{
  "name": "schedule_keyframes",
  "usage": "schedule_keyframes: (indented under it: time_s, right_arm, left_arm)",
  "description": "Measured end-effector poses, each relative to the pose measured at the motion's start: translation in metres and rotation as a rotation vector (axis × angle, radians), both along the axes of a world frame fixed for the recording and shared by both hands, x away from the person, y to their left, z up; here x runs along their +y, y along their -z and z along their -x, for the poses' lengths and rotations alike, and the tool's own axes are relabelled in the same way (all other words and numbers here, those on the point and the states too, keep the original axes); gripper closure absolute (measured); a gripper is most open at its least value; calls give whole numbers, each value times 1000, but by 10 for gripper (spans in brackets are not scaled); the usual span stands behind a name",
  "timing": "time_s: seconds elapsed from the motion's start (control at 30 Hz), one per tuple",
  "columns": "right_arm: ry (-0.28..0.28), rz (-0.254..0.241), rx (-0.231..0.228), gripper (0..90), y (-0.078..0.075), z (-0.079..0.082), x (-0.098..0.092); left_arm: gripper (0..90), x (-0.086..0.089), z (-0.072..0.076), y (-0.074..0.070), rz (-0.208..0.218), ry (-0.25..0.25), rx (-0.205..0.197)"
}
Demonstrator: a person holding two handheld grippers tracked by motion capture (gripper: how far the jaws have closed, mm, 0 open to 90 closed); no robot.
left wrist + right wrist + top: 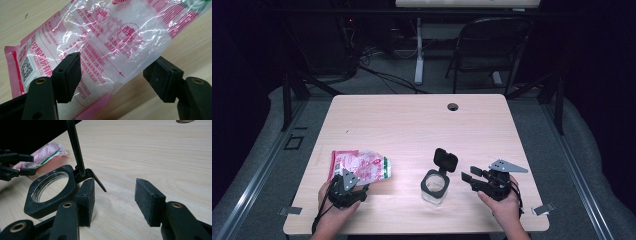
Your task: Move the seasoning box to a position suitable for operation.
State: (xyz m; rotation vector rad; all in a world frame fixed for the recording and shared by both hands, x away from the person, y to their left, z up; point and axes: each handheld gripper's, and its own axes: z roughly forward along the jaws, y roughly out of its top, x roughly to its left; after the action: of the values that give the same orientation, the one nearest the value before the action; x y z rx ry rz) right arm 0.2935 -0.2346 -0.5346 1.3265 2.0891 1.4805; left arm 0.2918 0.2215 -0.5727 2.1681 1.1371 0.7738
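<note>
Here my left claw hangs over the near end of the plastic packet, jaws spread wide with the packet's edge between them and neither pad pressing on it. The packet lies flat on the tabletop at the left, well apart from the open-lidded jar. My right claw stands wide just beside that jar, holding nothing.

Two hands at near table edge, each w/ a gripper. Left gripper low, jaws apart, pointing fwd. Right gripper jaws apart, pointing left.
</note>
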Motion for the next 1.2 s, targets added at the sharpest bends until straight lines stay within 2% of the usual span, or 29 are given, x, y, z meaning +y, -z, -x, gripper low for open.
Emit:
schedule_keyframes:
  time_s: [0.17, 0.33, 0.47, 0.63, 0.67, 0.77, 0.8, 0.83, 1.0, 1.13, 1.2]
  right_arm:
    - [-3, -2, 1, 506, 0, 0, 0]
    - [-7, -7, -1, 506, 1, 0, 1]
    - [-10, -5, 2, 506, 1, 0, 1]
    - [-10, -11, 2, 506, 1, 0, 1]
    - [-10, -11, 2, 506, 1, 0, 1]
    - [-14, -7, 4, 507, 0, 0, 1]
    - [-14, -7, 4, 507, 0, 0, 1]
    - [-15, -6, 6, 507, 1, 0, 1]
    - [-17, -8, 7, 508, 1, 0, 2]
    - [-16, -8, 11, 509, 1, 0, 2]
    - [-17, -6, 11, 509, 1, 0, 2]
  left_arm:
    - [353, 1, 1, -1, 1, -3, -11]
    - [425, 1, 2, -3, 6, 7, -27]
    - [551, 0, 3, -5, 14, 29, -31]
    - [689, 3, 3, -7, 50, 55, -21]
    - [711, 3, 3, -7, 50, 55, -21]
    - [773, 5, 3, -9, 93, 50, -20]
    - [790, 5, 3, -9, 93, 50, -20]
    - [802, 7, 2, -9, 116, 43, -19]
    - [897, 10, 1, -10, 138, 31, -14]
    - [900, 11, 1, -11, 155, 25, -13]
    - [900, 14, 0, -12, 181, 19, -8]
